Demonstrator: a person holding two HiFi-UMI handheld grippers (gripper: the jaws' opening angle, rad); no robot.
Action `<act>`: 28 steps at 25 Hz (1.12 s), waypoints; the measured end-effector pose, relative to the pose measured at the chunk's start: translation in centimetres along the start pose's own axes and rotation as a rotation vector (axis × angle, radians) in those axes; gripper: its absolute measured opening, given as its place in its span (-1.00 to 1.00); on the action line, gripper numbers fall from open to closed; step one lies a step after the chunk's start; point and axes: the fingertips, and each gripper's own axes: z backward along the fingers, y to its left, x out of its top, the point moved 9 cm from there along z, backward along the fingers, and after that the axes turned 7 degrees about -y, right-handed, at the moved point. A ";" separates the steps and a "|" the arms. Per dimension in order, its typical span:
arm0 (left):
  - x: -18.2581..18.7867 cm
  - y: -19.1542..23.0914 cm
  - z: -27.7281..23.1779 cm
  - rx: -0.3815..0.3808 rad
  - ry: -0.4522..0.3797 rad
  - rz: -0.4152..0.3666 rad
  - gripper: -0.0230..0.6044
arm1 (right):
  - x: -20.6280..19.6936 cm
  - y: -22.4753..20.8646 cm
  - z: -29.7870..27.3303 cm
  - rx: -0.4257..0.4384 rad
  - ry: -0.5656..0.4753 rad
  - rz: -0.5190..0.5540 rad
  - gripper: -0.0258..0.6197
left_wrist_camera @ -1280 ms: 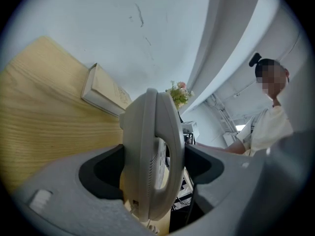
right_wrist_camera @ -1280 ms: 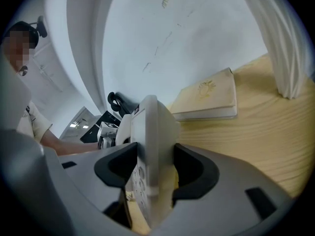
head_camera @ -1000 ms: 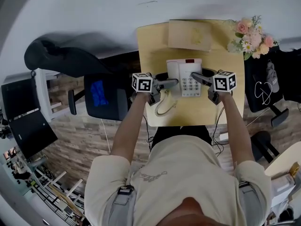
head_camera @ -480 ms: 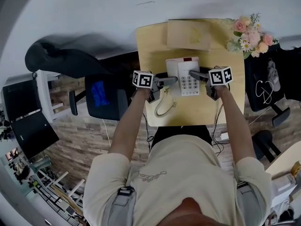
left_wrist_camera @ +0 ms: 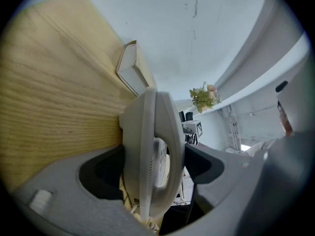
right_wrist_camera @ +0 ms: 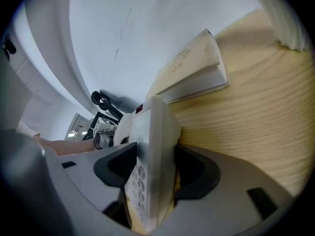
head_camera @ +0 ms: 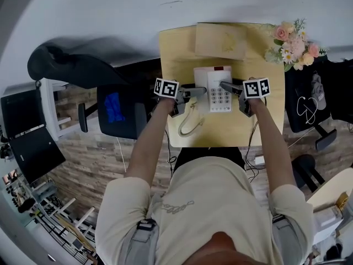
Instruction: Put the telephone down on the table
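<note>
Bench (head_camera: 176,54): light wood, standing against a white wall.
Book (head_camera: 222,40): pale tan, lying flat at the bench's far edge, just behind the telephone.
Telephone (head_camera: 219,87): white, keypad facing up, over the middle of the bench between the two tools. The handset is seated on its left side. I cannot tell whether the base rests on the wood.
Flowers (head_camera: 289,42): a pink and white bunch at the bench's far right corner, well apart from the telephone.
Left tool (left_wrist_camera: 153,160): jaws pinching the telephone's handset side, the body edge-on between them.
Right tool (right_wrist_camera: 151,167): jaws pinching the telephone's keypad side, buttons showing between them.
Cord (head_camera: 186,125): white coil trailing from the telephone's left side towards the bench's near edge.
</note>
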 end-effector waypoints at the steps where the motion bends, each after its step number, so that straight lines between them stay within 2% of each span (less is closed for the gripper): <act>1: 0.0 0.0 0.0 0.001 0.002 0.000 0.30 | 0.0 0.0 0.0 -0.002 0.005 -0.002 -0.19; 8: -0.4 -0.2 0.3 0.010 -0.056 0.007 0.30 | 0.3 0.5 0.2 -0.052 0.014 0.006 -0.19; 15: -3.0 -1.1 2.8 0.100 -0.217 -0.036 0.30 | -0.6 1.5 3.7 -0.190 -0.131 0.082 -0.20; 19: -3.7 -2.4 4.9 0.137 -0.298 -0.096 0.30 | -1.1 3.7 5.6 -0.156 -0.170 0.116 -0.20; 22: -4.1 -4.3 6.2 0.202 -0.318 -0.214 0.27 | -1.3 5.9 7.2 -0.145 -0.177 0.186 -0.22; 23: -4.1 -5.5 6.5 0.210 -0.321 -0.258 0.14 | -1.5 6.8 7.7 -0.144 -0.181 0.207 -0.24; 24: -4.3 -6.7 6.8 0.217 -0.320 -0.302 -0.27 | -1.7 7.6 8.3 -0.148 -0.187 0.222 -0.35; 25: -4.4 -7.9 7.0 0.215 -0.314 -0.341 -0.88 | -2.0 8.4 8.9 -0.160 -0.193 0.234 -0.53; 27: -4.8 -10.0 7.3 0.195 -0.305 -0.399 -0.88 | -2.5 9.9 9.8 -0.186 -0.206 0.258 -0.92; 28: -4.9 -11.0 7.4 0.197 -0.310 -0.426 -0.88 | -2.8 10.7 10.2 -0.190 -0.212 0.274 -0.92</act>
